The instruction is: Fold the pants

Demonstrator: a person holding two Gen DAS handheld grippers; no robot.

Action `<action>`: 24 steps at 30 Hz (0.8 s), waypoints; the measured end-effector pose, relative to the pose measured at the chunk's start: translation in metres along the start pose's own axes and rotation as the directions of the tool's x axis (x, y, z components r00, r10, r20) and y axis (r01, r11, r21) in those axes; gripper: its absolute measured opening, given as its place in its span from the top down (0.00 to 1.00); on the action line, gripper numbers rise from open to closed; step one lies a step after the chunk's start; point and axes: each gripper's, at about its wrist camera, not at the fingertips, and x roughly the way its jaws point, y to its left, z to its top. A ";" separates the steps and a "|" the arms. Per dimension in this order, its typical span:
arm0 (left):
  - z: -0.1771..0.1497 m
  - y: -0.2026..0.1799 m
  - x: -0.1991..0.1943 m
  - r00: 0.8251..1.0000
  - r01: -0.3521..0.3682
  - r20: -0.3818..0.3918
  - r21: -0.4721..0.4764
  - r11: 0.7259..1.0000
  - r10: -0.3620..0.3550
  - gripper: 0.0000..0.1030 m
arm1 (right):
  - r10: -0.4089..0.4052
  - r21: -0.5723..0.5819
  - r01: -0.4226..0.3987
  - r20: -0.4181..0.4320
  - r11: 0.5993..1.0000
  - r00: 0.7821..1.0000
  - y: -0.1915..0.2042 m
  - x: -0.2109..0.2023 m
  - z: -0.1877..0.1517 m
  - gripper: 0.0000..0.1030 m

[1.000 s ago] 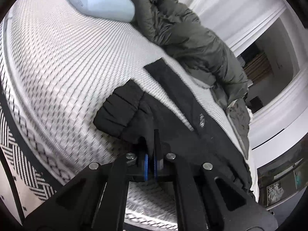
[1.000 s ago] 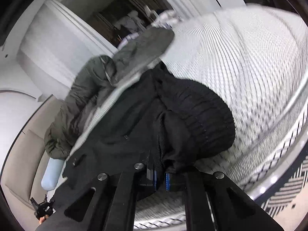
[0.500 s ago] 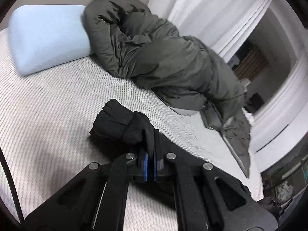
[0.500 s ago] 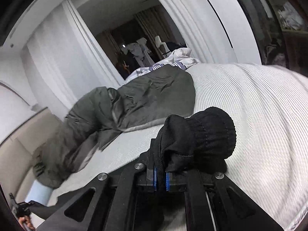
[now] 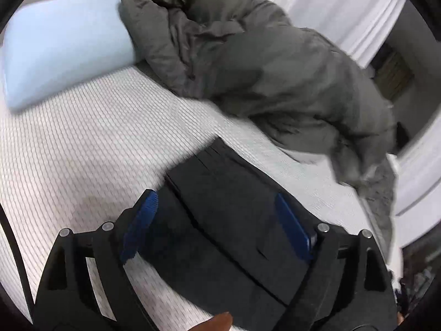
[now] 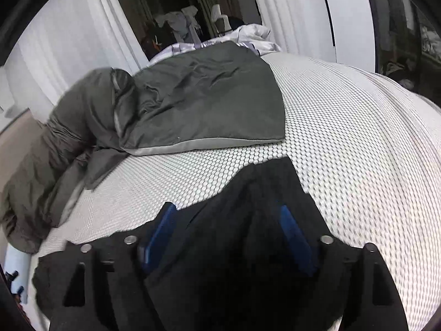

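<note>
Pants [image 5: 231,220]: black, matte fabric, lying flat on the white textured bed. In the left wrist view they form a folded stack with at least two layers; one layer's edge runs as a straight line diagonally across the top, and the far corner is squared off. In the right wrist view the pants [image 6: 256,220] spread out dark and flat, one panel rising to a squared end toward the far side, its edges slightly uneven. Near side hidden in both views. Left view blurred; finer detail cannot be told.
</note>
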 end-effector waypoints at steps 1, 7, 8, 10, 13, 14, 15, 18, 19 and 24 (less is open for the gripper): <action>-0.015 0.001 -0.005 0.999 0.040 -0.009 0.000 0.999 -0.040 0.18 | 0.015 0.018 -0.015 0.008 1.000 1.000 -0.003 -0.009 -0.007 0.19; -0.104 -0.055 0.011 0.958 0.229 -0.184 0.024 0.973 -0.221 0.24 | 0.132 -0.039 -0.132 -0.010 0.990 0.991 0.008 -0.061 -0.048 0.12; -0.114 -0.064 0.021 0.950 0.231 -0.219 0.021 0.973 -0.221 0.27 | 0.164 -0.025 -0.165 -0.015 0.986 0.986 0.008 -0.067 -0.057 0.12; -0.128 -0.077 0.038 0.942 0.209 -0.274 0.024 0.978 -0.194 0.33 | 0.197 0.014 -0.196 -0.028 0.980 0.980 0.004 -0.076 -0.071 0.12; -0.146 -0.081 0.057 0.941 0.165 -0.300 -0.004 0.986 -0.158 0.41 | 0.226 -0.012 -0.227 -0.050 0.974 0.973 -0.001 -0.086 -0.088 0.12; -0.147 -0.080 0.064 0.944 0.149 -0.295 -0.005 0.989 -0.144 0.52 | 0.216 -0.034 -0.217 -0.046 0.976 0.975 -0.001 -0.090 -0.092 0.12; -0.146 -0.078 0.067 0.953 0.124 -0.278 -0.004 0.992 -0.120 0.63 | 0.200 -0.058 -0.202 -0.039 0.978 0.979 -0.003 -0.092 -0.094 0.12; -0.148 -0.073 0.068 0.968 0.115 -0.223 -0.020 0.993 -0.116 1.00 | 0.184 -0.061 -0.186 -0.030 0.981 0.982 -0.018 -0.090 -0.097 0.12; -0.146 -0.072 0.066 0.970 0.123 -0.211 -0.020 0.992 -0.125 1.00 | 0.191 -0.040 -0.192 -0.035 0.981 0.981 -0.025 -0.085 -0.097 0.12; -0.148 -0.061 0.026 0.978 0.168 -0.125 -0.003 0.986 -0.167 1.00 | 0.209 0.027 -0.207 -0.079 0.978 0.975 -0.045 -0.066 -0.096 0.12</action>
